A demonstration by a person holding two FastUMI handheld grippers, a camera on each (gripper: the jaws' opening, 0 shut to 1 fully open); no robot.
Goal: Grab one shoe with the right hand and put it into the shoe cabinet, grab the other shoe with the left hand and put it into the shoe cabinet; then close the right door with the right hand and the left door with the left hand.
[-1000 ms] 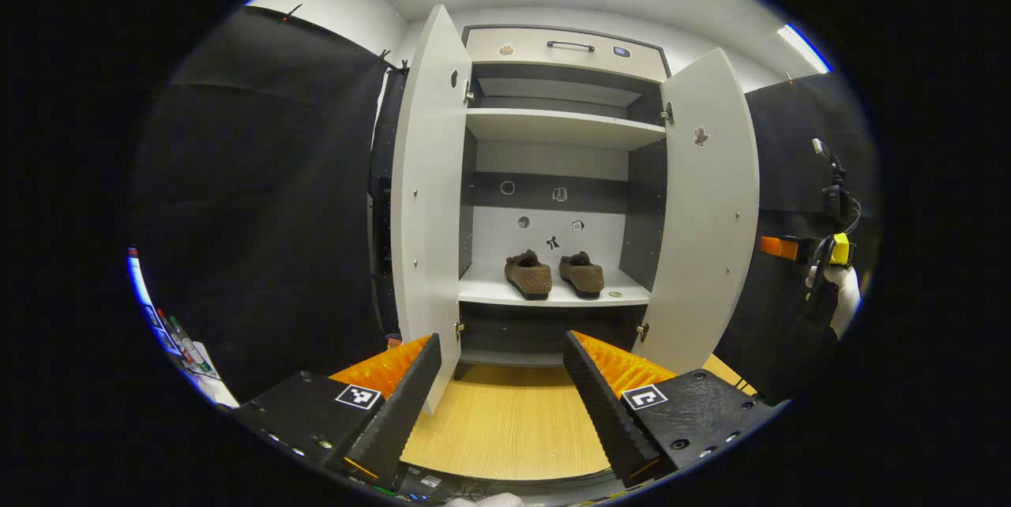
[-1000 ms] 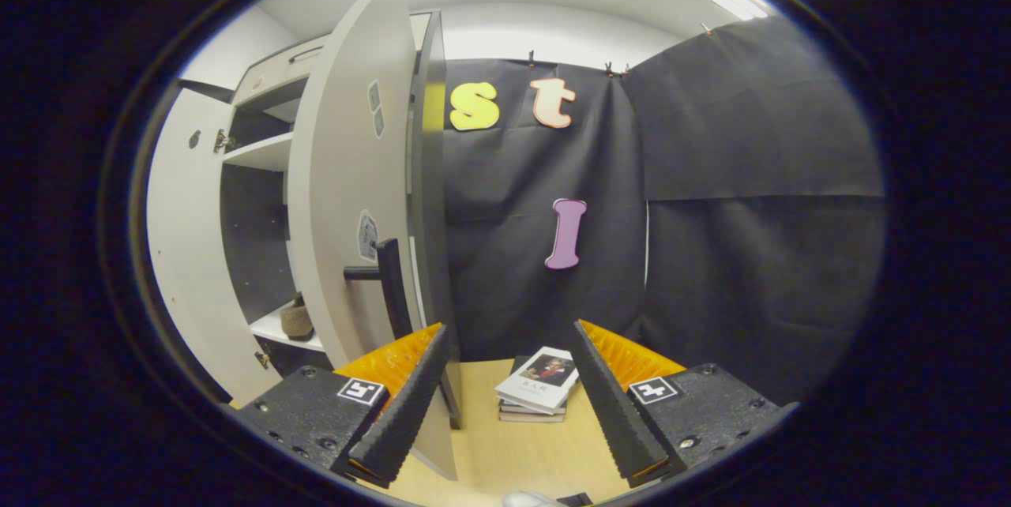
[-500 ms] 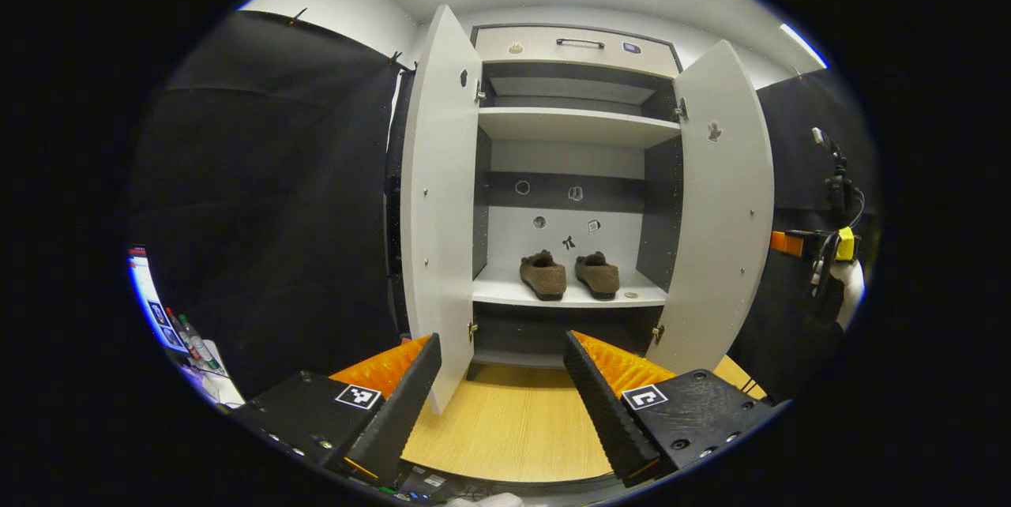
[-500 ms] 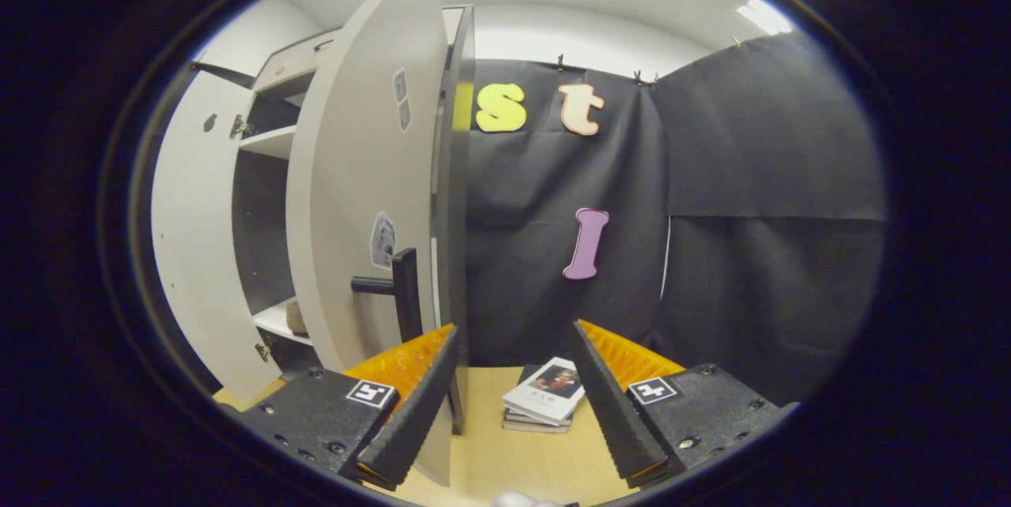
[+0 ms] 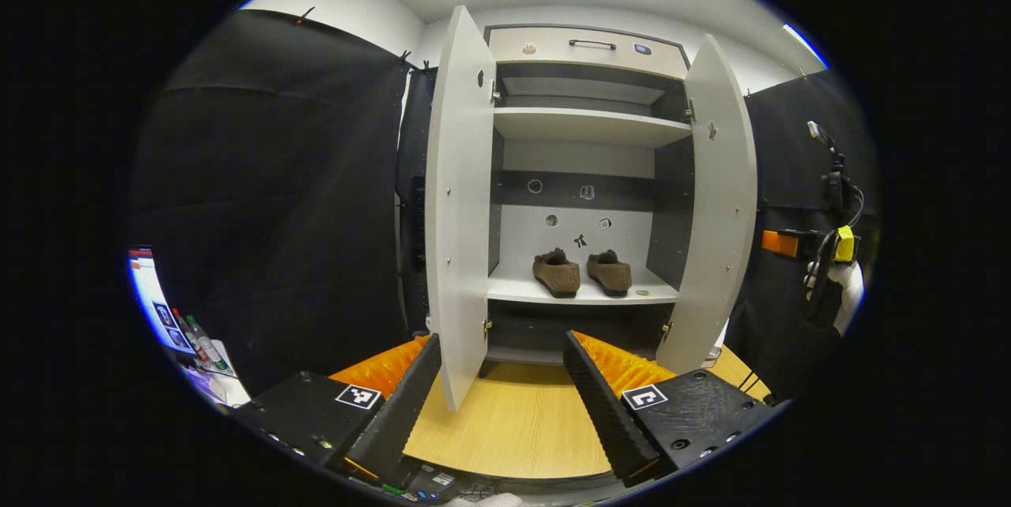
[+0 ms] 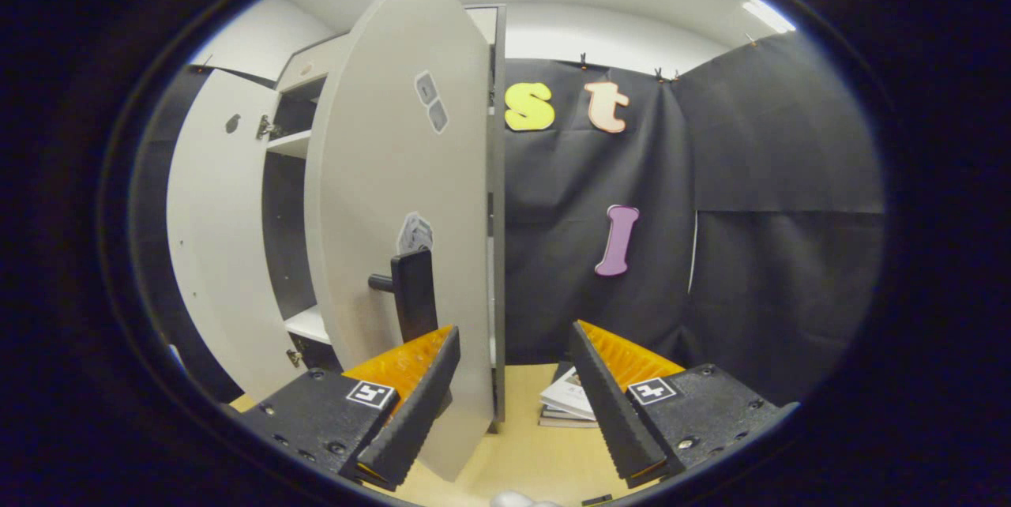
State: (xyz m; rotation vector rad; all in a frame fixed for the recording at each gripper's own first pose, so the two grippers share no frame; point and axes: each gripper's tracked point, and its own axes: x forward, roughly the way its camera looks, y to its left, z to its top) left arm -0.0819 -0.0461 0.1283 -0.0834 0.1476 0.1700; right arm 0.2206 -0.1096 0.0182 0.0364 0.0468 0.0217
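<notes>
left gripper view: the left tool (image 5: pixel 497 388) is spread wide and grasps nothing, facing the shoe cabinet (image 5: pixel 584 124). both brown shoes (image 5: pixel 582 273) sit side by side on the lower shelf (image 5: pixel 513 290). the left door (image 5: pixel 458 199) and right door (image 5: pixel 715 207) stand ajar. the right tool (image 5: pixel 782 242) shows far right, past the right door, its state hard to tell there.

right gripper view: the right tool (image 6: pixel 513 384) is released, empty, close behind the right door (image 6: pixel 411 199), near its black handle (image 6: pixel 411 294). books (image 6: pixel 570 400) lie on the floor (image 6: pixel 521 452).
</notes>
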